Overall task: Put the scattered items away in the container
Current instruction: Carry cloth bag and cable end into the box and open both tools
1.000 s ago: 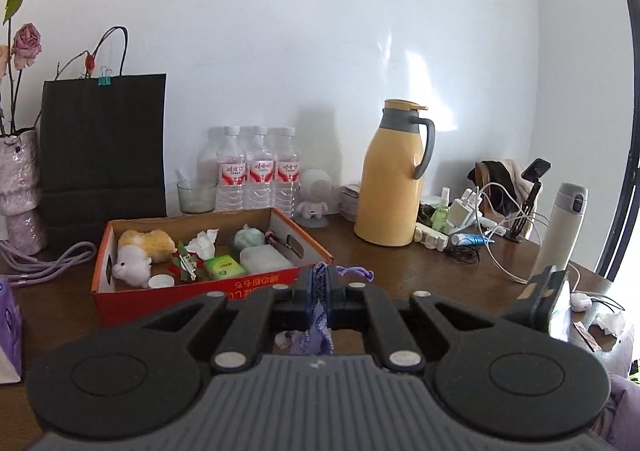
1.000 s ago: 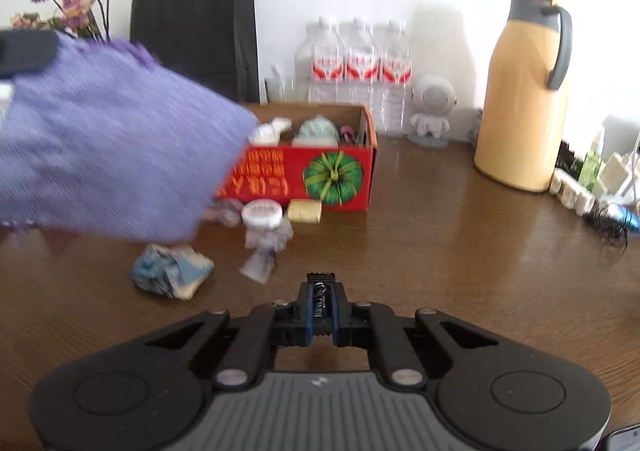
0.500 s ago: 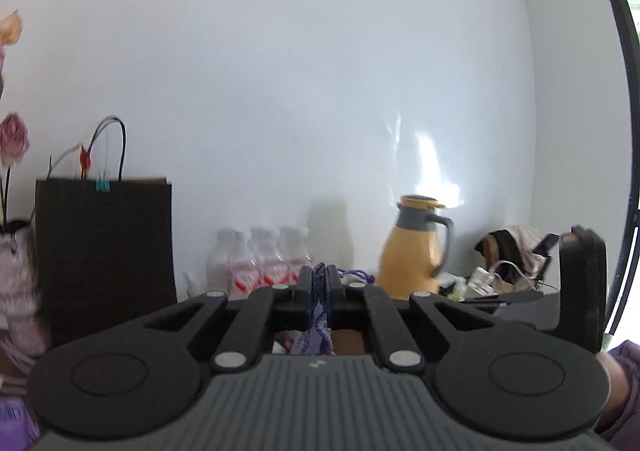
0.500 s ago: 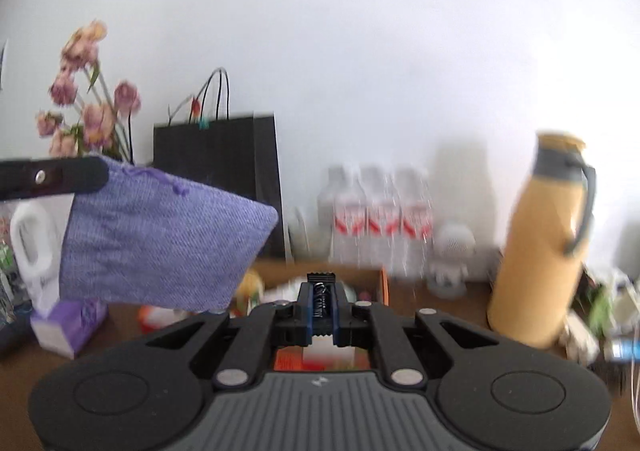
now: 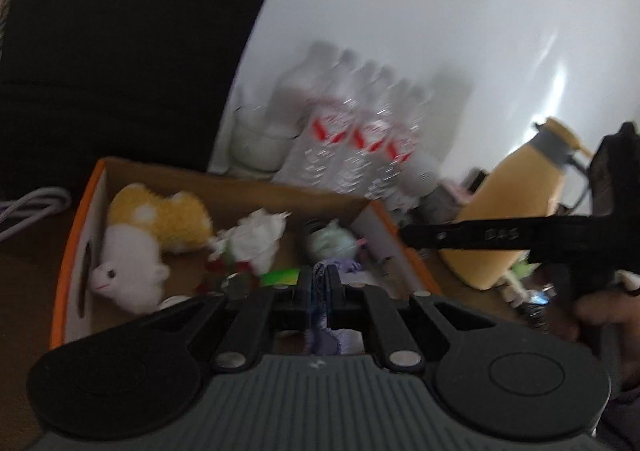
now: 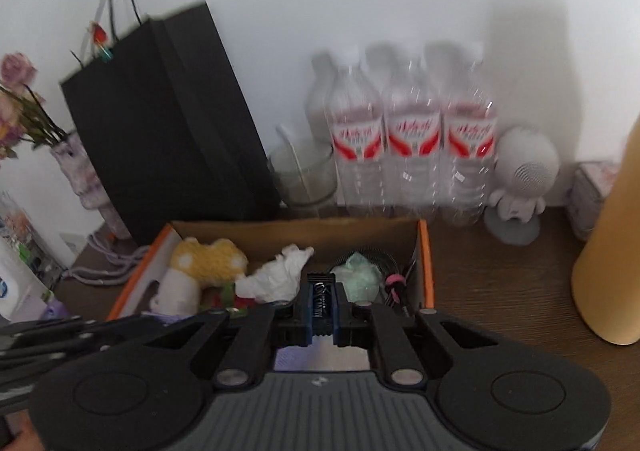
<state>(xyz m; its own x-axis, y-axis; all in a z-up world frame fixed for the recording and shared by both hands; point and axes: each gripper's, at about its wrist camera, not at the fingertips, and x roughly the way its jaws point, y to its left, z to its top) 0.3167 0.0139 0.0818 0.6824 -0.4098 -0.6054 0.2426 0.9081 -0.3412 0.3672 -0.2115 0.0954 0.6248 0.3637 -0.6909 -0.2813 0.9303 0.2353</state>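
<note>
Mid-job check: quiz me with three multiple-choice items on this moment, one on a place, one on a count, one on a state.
1. Where is the yellow plush toy?
A. inside the cardboard box
B. on the bare table
C. in the black paper bag

2. How many red-labelled water bottles stand in the front row behind the box?
A. one
B. three
C. five

3. What is the left gripper doing?
A. open and empty
B. shut on purple fabric
C. shut on a bottle

Answers: 1 A, it lies between the box walls; 2 B, three labels show side by side; 3 B, purple cloth is pinched between its shut jaws.
</note>
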